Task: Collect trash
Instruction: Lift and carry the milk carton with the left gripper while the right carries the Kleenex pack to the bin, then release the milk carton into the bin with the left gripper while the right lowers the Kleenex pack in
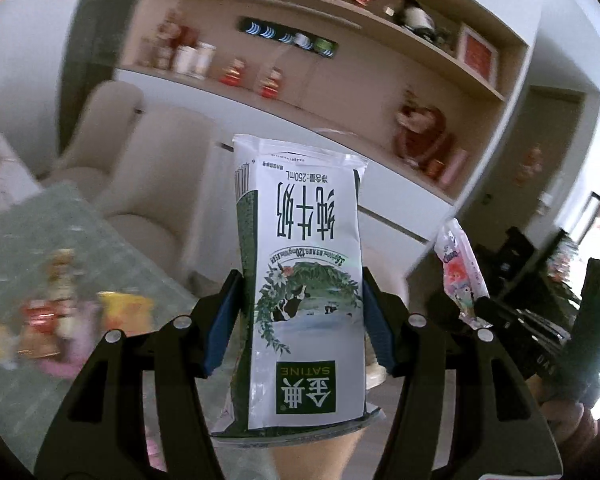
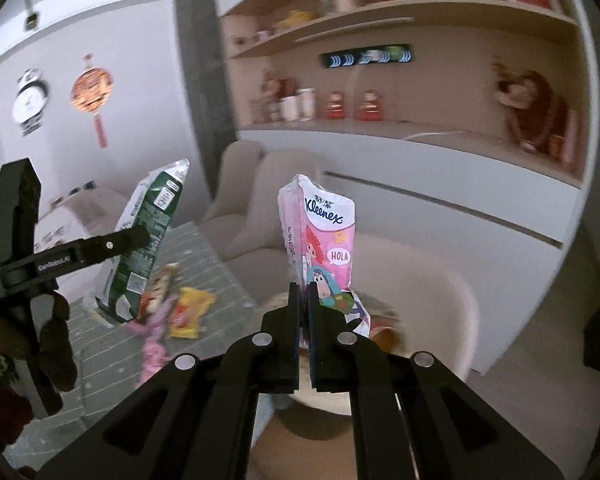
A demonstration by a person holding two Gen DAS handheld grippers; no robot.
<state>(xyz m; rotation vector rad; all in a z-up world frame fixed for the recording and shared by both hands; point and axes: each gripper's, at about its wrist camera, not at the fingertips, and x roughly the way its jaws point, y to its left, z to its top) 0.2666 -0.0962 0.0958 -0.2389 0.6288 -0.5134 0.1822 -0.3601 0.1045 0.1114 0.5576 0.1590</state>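
Milk carton [image 1: 306, 280], white-green, upside down, printed "SATINE" and "250mL", pinched aloft in left gripper [image 1: 302, 312]. Kleenex tissue pack [image 2: 324, 248], pink, crumpled, marked "HOLA", clamped upright between right gripper [image 2: 304, 312] fingers.

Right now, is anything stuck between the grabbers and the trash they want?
No. The left gripper already clamps the milk carton, and the right gripper pinches the pink Kleenex pack. More wrappers lie on the table. No bin is in view.

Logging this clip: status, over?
Left claw clamps milk carton, right claw pinches Kleenex pack. Both lifted. Wrappers remain on table.
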